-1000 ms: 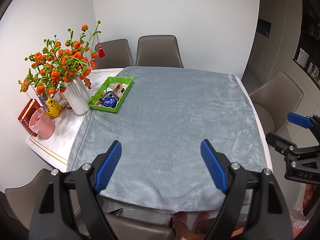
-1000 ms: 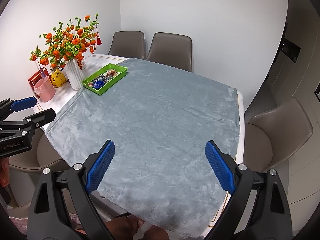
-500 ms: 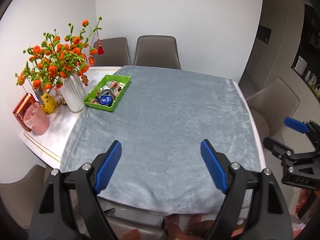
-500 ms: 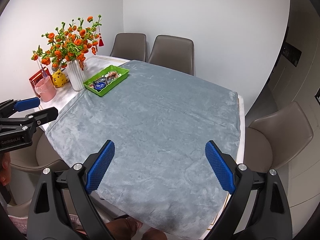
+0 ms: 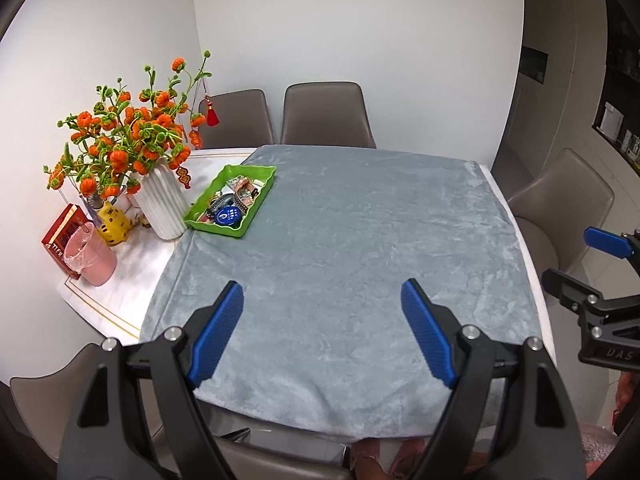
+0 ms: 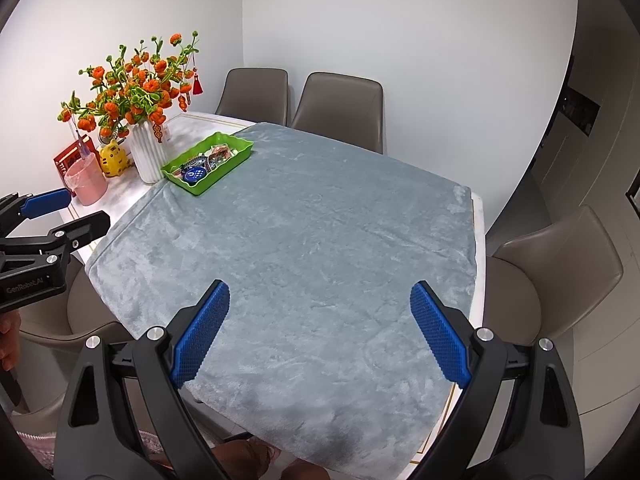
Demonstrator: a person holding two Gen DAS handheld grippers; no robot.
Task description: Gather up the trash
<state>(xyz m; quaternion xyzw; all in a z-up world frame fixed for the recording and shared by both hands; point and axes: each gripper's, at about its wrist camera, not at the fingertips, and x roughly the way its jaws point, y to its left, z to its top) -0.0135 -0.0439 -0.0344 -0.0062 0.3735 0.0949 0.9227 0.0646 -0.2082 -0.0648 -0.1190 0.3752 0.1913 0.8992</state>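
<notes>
Green plastic tray of wrappers (image 5: 230, 202) far ahead-left across grey-clothed counter (image 5: 360, 264); left gripper (image 5: 322, 330) nearer; both, with right gripper (image 6: 320, 334), wide, empty.

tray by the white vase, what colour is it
Bright green tray; it shows best in the left wrist view.

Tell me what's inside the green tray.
The green tray holds a round blue disc and a jumble of printed wrappers. Whatever lies beneath that pile is covered.

A white vase (image 5: 160, 208) of orange flowers (image 5: 128, 136) stands beside a yellow figurine (image 5: 114, 220) and red box (image 5: 60, 232).
</notes>
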